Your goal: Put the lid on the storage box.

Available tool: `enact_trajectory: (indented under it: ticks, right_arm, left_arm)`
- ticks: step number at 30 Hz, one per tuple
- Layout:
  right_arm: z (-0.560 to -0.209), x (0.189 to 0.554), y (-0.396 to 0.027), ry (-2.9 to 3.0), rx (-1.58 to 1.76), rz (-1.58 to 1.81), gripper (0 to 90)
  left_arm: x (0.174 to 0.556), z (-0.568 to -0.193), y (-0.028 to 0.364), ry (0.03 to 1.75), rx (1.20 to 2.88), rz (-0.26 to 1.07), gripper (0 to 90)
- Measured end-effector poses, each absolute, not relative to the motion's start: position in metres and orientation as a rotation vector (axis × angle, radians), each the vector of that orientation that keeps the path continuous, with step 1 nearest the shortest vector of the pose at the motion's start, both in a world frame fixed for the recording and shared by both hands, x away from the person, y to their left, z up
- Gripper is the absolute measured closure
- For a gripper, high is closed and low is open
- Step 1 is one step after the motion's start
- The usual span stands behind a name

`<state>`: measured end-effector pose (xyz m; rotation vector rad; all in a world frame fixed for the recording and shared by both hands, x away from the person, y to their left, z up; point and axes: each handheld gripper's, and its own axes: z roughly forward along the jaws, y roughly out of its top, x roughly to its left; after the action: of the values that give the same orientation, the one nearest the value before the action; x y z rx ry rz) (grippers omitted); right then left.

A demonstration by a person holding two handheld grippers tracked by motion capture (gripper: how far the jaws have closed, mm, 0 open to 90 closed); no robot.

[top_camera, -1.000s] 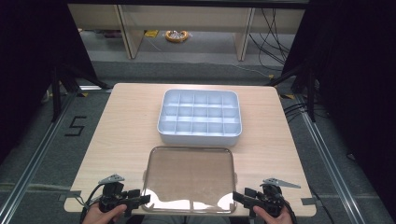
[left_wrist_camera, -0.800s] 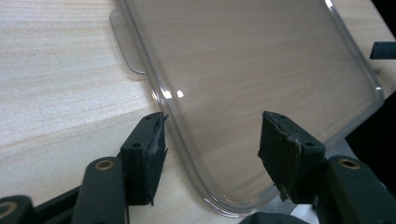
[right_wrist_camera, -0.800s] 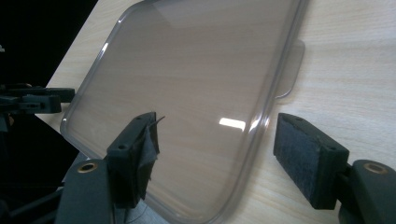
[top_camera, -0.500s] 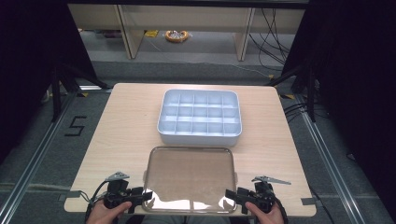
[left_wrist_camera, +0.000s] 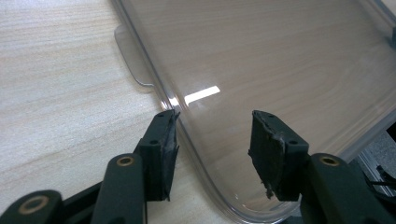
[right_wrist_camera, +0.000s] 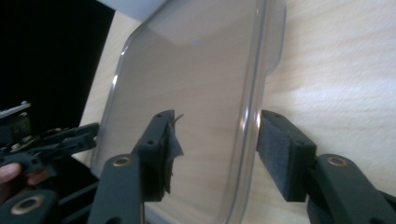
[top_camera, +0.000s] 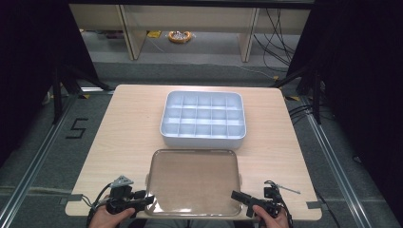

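Straddling the near corners of the clear lid [top_camera: 192, 183], low centre of the high view, left gripper [left_wrist_camera: 212, 156] and right gripper [right_wrist_camera: 212, 156] are both spread over its rim, likely for a level two-handed lift toward the divided box [top_camera: 203, 118] above.

Two black handheld grippers here, left gripper [top_camera: 142, 201] topped with a grey three-cornered plate [top_camera: 123, 181], black cable [top_camera: 94, 206] trailing beside it. Right gripper [top_camera: 241, 200] carries a thin grey rod. Up close, brass-coloured rivets [left_wrist_camera: 125, 161] mark the arms, and the dark pads [right_wrist_camera: 275, 151] look worn, frayed along their edges.
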<state>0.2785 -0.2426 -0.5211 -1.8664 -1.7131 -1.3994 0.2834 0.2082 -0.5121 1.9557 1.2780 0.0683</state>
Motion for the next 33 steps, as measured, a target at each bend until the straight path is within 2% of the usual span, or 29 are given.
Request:
enact_trajectory:
  ticks: [1, 4, 9, 12, 14, 16, 21, 25, 29, 33]
  right_arm:
    - [-0.521, 0.279, -0.243, -1.713, -1.866, -1.399, 50.0]
    - [-0.521, 0.278, -0.241, -1.815, -1.783, -1.443, 65.1]
    - [-0.513, 0.275, -0.240, -1.890, -1.701, -1.509, 64.8]
    - [-0.501, 0.270, -0.242, -2.035, -1.579, -1.576, 64.8]
    - [-0.499, 0.268, -0.240, -2.059, -1.573, -1.595, 64.7]
    - [-0.492, 0.265, -0.236, -2.118, -1.502, -1.637, 65.2]
    - [-0.486, 0.266, -0.234, -2.181, -1.393, -1.717, 65.6]
    - [-0.485, 0.266, -0.235, -2.184, -1.364, -1.723, 65.9]
    - [-0.484, 0.266, -0.233, -2.223, -1.323, -1.723, 67.7]
    - [-0.486, 0.267, -0.234, -2.205, -1.386, -1.689, 67.8]
  left_arm:
    - [0.283, -0.512, 0.208, 1.278, 1.956, 0.068, 51.0]
    - [0.283, -0.512, 0.209, 1.271, 1.967, 0.071, 50.9]
    - [0.283, -0.513, 0.208, 1.270, 1.926, 0.050, 46.4]
    - [0.283, -0.513, 0.206, 1.277, 1.900, 0.023, 37.5]
    - [0.284, -0.513, 0.208, 1.266, 1.924, 0.023, 34.6]
    - [0.285, -0.514, 0.206, 1.306, 1.867, 0.018, 27.5]
    - [0.286, -0.513, 0.208, 1.327, 1.851, 0.004, 27.6]
    - [0.288, -0.514, 0.211, 1.349, 1.814, 0.005, 32.6]
    - [0.289, -0.515, 0.213, 1.357, 1.787, -0.038, 33.8]
    - [0.289, -0.513, 0.218, 1.345, 1.769, -0.050, 45.7]
